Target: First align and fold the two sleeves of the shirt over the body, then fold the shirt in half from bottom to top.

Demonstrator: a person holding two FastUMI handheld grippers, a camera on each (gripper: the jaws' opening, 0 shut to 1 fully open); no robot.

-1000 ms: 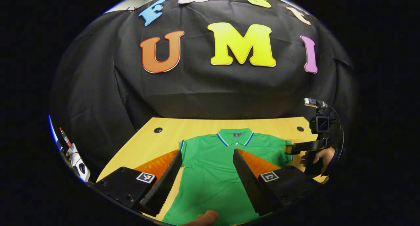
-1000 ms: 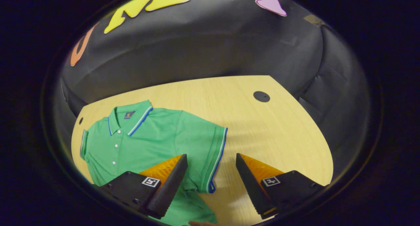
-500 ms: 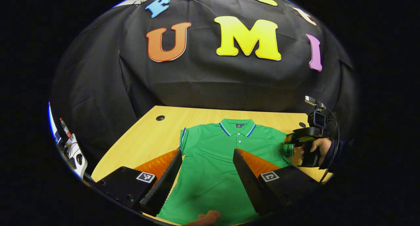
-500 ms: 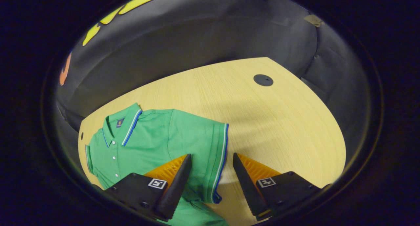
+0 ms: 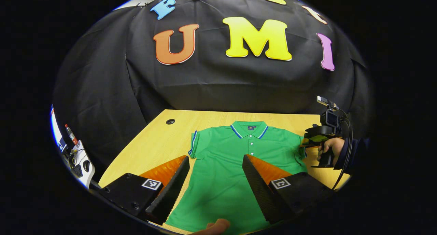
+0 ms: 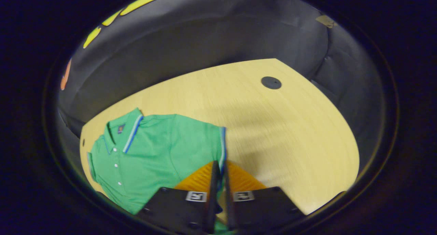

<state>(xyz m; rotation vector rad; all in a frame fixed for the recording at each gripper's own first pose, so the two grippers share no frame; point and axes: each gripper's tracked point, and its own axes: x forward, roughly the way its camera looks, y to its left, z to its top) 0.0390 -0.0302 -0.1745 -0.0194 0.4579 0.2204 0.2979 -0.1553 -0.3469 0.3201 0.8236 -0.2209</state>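
A green polo shirt (image 5: 239, 160) lies flat on the wooden table (image 5: 160, 139), collar toward the booth wall. In the left gripper view my left gripper (image 5: 215, 160) hovers open over the shirt's lower body, its left finger near the shirt's left edge. Farther right a hand holds my right gripper (image 5: 315, 139) at the shirt's right sleeve. In the right gripper view the shirt (image 6: 153, 156) spreads to the left, and my right gripper (image 6: 220, 166) is shut on the striped hem of the sleeve (image 6: 222, 149), with the cloth pinched between both fingers.
Round black cable holes sit in the table at the back left (image 5: 170, 121) and near the right corner (image 6: 271, 82). Bare wood (image 6: 290, 132) stretches right of the shirt. Some equipment (image 5: 73, 153) stands off the table's left side. A person's fingertip (image 5: 216, 224) shows at the bottom.
My right gripper went from open beside the sleeve hem to shut on it. The left gripper stayed open and drifted slightly over the shirt.
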